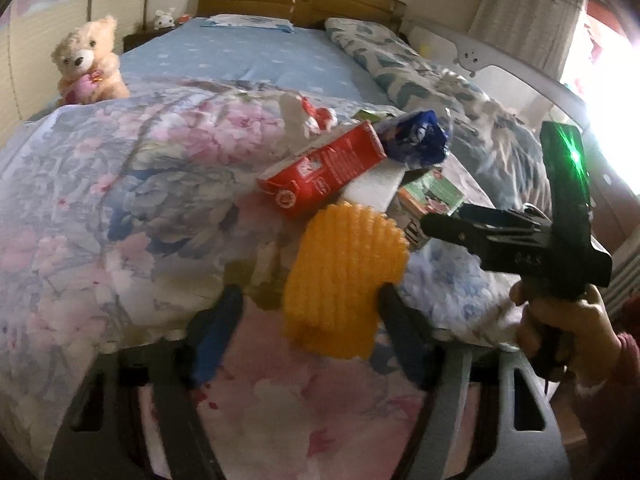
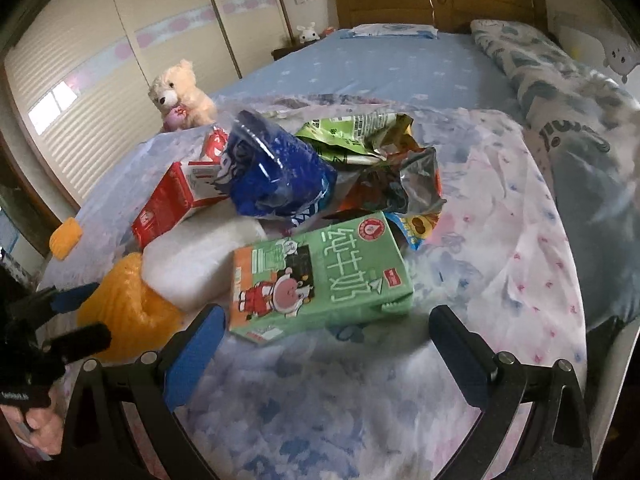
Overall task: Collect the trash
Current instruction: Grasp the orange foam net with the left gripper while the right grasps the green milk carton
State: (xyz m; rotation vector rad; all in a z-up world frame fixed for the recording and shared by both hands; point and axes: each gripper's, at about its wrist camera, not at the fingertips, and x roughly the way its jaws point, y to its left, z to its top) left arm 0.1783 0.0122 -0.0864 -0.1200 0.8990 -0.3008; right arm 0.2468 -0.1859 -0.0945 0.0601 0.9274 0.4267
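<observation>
A pile of trash lies on the floral quilt: a red carton (image 1: 324,172) (image 2: 168,200), a blue wrapper (image 1: 416,140) (image 2: 276,168), a white foam block (image 1: 376,188) (image 2: 192,264), a green milk carton (image 2: 320,276) (image 1: 432,196), crumpled snack bags (image 2: 384,160) and an orange ribbed foam net (image 1: 344,276) (image 2: 124,304). My left gripper (image 1: 310,320) is open, with the orange net between its fingers, against the right one. My right gripper (image 2: 328,344) is open and empty just in front of the green carton; its body shows in the left wrist view (image 1: 520,236).
A teddy bear (image 1: 88,64) (image 2: 180,96) sits at the quilt's left edge. A rolled patterned blanket (image 2: 568,92) lies along the bed's right side. A wooden headboard (image 2: 440,0) and wardrobe doors (image 2: 120,60) stand behind. A white bed rail (image 1: 500,68) runs on the right.
</observation>
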